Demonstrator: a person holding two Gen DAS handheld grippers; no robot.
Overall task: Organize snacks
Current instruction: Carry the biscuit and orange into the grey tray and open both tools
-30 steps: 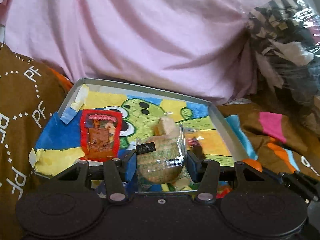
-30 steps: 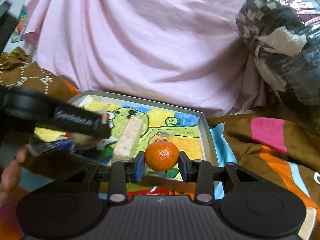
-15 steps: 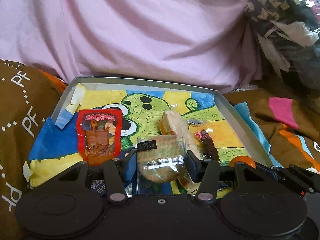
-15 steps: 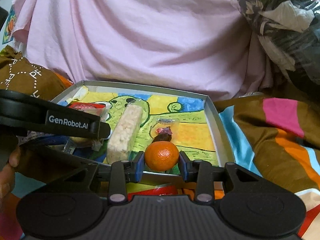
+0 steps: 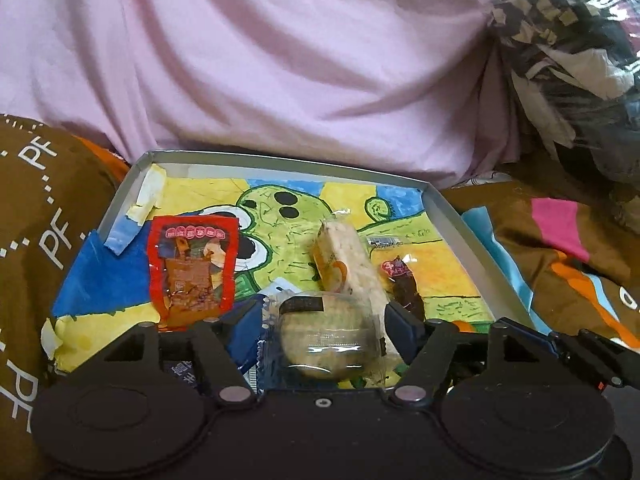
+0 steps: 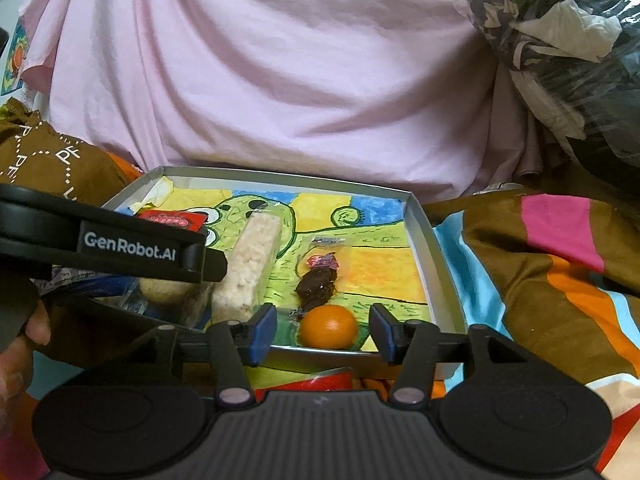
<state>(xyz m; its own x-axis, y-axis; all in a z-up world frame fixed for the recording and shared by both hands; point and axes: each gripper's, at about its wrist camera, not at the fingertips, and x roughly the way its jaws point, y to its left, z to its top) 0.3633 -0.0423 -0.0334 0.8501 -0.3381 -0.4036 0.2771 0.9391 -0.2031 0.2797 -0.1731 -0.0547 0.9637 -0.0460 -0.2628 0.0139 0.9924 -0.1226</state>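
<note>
A shallow grey tray (image 5: 452, 216) (image 6: 424, 240) lined with a cartoon drawing lies on the bedding. In it lie a red snack packet (image 5: 190, 268), a rice-crisp bar (image 5: 352, 264) (image 6: 250, 268) and a dark wrapped sweet (image 5: 404, 286) (image 6: 318, 282). My left gripper (image 5: 320, 332) is open around a wrapped round biscuit (image 5: 326, 338) (image 6: 164, 290) that rests near the tray's front edge. My right gripper (image 6: 322, 330) is open; a mandarin (image 6: 329, 327) sits in the tray's front right corner between its fingers, touching neither.
A pink sheet (image 5: 280, 60) rises behind the tray. A clear bag of dark patterned cloth (image 6: 560, 40) sits at the upper right. Brown patterned bedding (image 5: 36, 200) surrounds the tray. A red packet (image 6: 320, 382) lies under my right gripper.
Both grippers have opened. The mandarin has left the right gripper and now lies in the tray. The biscuit is lower and freed from the left fingers.
</note>
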